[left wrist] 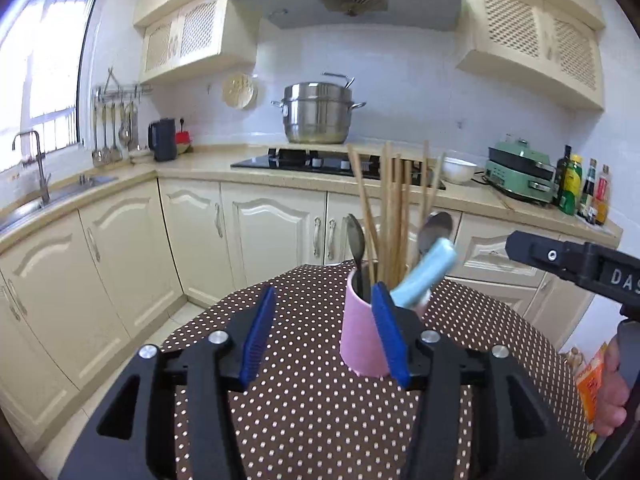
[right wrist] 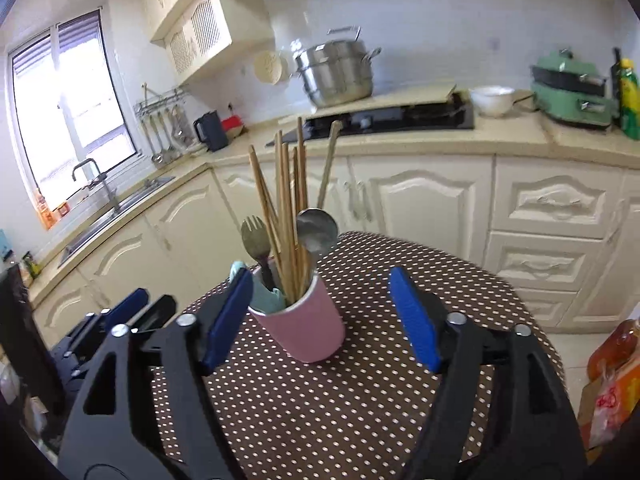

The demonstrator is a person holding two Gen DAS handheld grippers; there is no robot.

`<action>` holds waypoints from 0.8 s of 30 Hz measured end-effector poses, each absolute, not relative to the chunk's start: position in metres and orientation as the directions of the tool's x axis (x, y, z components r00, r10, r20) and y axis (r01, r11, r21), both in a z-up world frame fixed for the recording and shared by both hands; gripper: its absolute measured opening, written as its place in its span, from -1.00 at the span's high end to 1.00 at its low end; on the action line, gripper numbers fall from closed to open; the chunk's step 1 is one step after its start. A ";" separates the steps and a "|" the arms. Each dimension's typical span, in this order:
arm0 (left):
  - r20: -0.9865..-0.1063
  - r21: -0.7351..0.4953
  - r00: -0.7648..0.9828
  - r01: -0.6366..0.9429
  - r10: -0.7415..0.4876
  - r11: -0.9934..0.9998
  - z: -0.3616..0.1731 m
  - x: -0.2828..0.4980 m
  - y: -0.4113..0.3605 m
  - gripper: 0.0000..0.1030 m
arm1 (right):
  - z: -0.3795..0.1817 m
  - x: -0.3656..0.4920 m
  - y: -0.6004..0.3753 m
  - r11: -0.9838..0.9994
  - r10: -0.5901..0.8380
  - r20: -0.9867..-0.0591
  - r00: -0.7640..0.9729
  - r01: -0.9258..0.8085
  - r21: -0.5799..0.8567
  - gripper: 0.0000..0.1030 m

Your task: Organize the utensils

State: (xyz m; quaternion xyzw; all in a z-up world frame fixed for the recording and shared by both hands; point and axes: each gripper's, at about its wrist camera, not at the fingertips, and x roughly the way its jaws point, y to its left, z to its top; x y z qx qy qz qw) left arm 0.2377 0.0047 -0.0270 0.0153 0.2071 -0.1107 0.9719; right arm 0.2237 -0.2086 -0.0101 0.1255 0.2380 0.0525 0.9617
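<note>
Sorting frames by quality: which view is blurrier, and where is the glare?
Right wrist view: the steel pot and green cooker smear with motion blur, and the window is blown out. Left wrist view: sharper, though its window also glares; fisheye bends the cabinets in both.

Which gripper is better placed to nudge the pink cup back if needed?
Right, probably. The right gripper is open with the pink cup centred between its fingers; the left gripper is open too, but the cup sits off by one finger.
</note>
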 end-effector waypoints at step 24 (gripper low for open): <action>-0.301 0.011 0.936 0.194 -0.182 0.981 -0.046 0.095 0.005 -0.33 | -0.042 0.070 -0.169 0.994 0.097 -0.264 0.960 -0.082 0.069 -0.63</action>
